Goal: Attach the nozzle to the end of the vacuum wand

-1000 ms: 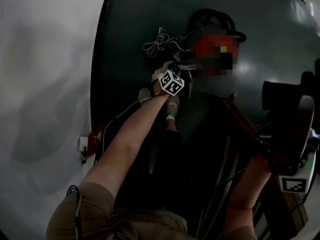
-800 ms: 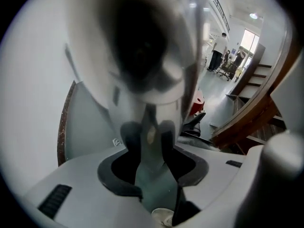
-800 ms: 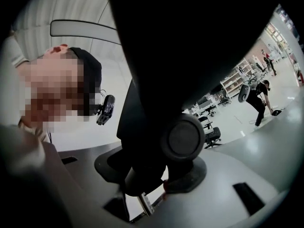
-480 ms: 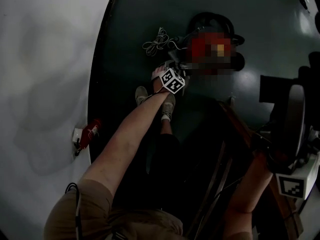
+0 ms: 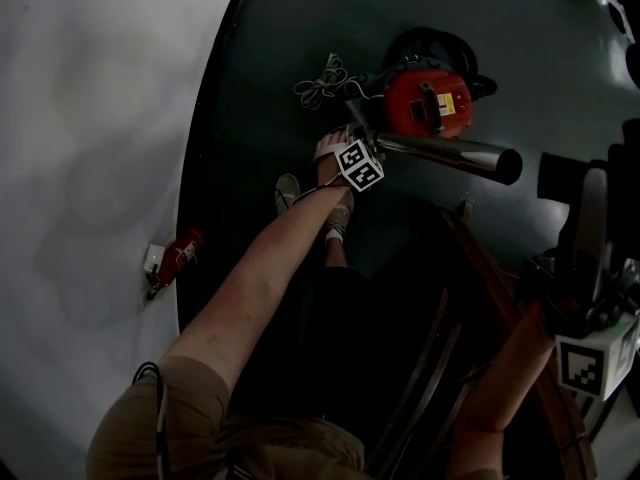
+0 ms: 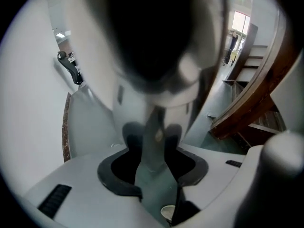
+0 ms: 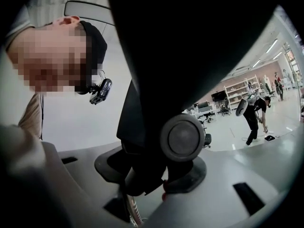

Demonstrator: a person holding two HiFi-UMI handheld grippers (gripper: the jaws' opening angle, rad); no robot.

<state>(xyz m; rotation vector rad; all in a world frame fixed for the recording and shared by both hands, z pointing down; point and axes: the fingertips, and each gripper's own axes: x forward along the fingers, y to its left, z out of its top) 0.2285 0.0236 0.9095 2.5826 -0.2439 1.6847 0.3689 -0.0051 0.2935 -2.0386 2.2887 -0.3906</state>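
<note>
Our left gripper (image 6: pixel 154 170): jaws half shut, clamping the wand (image 5: pixel 445 152) near the red vacuum (image 5: pixel 430 103) | our right gripper (image 7: pixel 152 175): jaws gripping the black nozzle (image 7: pixel 185 56) | nozzle beside the wand's open end, not joined.

Dark green floor (image 5: pixel 300 28): red vacuum canister (image 5: pixel 430 103), coiled cord (image 5: pixel 320 83) beside.

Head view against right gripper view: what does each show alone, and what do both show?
Only the head view: the red vacuum body, the metal wand in the left gripper, a tangled cable bundle. Only the right gripper view: a round grey wheel beside the jaws, a distant person bending over. Both: the black nozzle clamped in the right gripper.
</note>
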